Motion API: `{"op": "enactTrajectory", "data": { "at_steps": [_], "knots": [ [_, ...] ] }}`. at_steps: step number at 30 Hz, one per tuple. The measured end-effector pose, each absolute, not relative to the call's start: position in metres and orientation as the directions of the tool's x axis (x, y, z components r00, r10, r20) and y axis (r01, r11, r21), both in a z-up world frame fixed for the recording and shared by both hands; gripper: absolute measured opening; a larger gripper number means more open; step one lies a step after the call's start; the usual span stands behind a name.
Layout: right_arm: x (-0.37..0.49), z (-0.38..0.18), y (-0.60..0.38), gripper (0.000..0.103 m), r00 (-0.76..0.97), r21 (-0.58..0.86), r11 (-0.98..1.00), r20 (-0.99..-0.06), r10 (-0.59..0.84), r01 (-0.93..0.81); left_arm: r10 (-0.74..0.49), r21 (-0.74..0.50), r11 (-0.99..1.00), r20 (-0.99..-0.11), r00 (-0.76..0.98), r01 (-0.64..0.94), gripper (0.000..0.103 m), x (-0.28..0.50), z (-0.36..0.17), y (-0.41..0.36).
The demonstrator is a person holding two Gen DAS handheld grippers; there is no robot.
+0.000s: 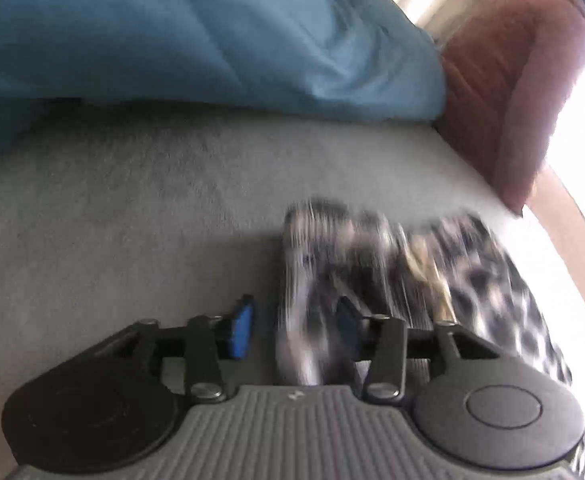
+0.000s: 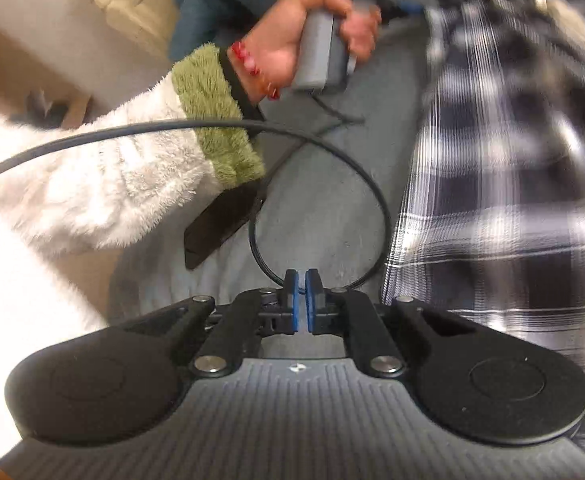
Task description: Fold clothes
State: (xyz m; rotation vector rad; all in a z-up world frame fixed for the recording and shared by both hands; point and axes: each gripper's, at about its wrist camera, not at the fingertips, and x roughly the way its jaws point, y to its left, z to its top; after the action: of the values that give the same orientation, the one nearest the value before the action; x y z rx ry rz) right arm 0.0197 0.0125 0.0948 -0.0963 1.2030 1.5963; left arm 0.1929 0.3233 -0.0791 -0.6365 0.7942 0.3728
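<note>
The plaid garment (image 1: 392,280) lies on the grey bed (image 1: 132,208), its folded edge between the half-open left claw (image 1: 292,320), apparently ungripped through blur. The right claw (image 2: 302,300), nearly closed, holds no cloth; the cable (image 2: 324,152) looping there could snag.

The left wrist view sits right behind its own left hand-held gripper (image 1: 292,328) and looks forward and steeply down along the fingers, very close to a grey bed cover (image 1: 132,208). It faces a blue blanket (image 1: 196,32) and a reddish cushion (image 1: 508,80) further off.

The right wrist view sits behind the right hand-held gripper (image 2: 302,300), tilted down less steeply, close over the same grey surface. It faces the person's left hand (image 2: 292,48) and fluffy sleeve (image 2: 124,172).

Both views share the grey cover and the checked shirt (image 1: 432,264) (image 2: 504,184), blurred in each.
</note>
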Motion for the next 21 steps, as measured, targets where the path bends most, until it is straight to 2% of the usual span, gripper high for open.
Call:
{"op": "enactTrajectory", "data": {
  "at_steps": [4, 8, 10, 11, 14, 21],
  "knots": [
    [0.058, 0.120, -0.026, 0.017, -0.301, 0.594, 0.153, -0.592, 0.748, -0.790, -0.004, -0.366, 0.800, -0.796, 0.606, -0.475, 0.051, 0.162, -0.079, 0.292],
    [0.108, 0.120, -0.055, 0.021, -0.061, 0.483, 0.381, -0.677, 0.733, -0.789, -0.003, -0.361, 0.804, -0.797, 0.604, -0.473, 0.047, 0.136, -0.084, 0.264],
    [0.129, 0.114, -0.070, 0.022, 0.067, 0.410, 0.506, -0.724, 0.687, -0.759, -0.014, -0.380, 0.792, -0.795, 0.607, -0.478, 0.024, 0.128, -0.086, 0.255],
    [0.142, 0.108, -0.083, 0.022, 0.118, 0.379, 0.555, -0.739, 0.663, -0.741, -0.023, -0.386, 0.791, -0.794, 0.607, -0.475, 0.002, 0.128, -0.086, 0.251],
    [0.162, 0.094, -0.094, 0.022, 0.250, 0.280, 0.669, -0.774, 0.581, -0.688, -0.026, -0.384, 0.797, -0.793, 0.608, -0.466, 0.002, 0.126, -0.085, 0.242],
    [0.179, 0.071, -0.106, 0.021, 0.332, 0.185, 0.750, -0.811, 0.481, -0.635, 0.054, -0.341, 0.767, -0.810, 0.584, -0.543, 0.002, 0.098, -0.064, 0.264]
  ]
}}
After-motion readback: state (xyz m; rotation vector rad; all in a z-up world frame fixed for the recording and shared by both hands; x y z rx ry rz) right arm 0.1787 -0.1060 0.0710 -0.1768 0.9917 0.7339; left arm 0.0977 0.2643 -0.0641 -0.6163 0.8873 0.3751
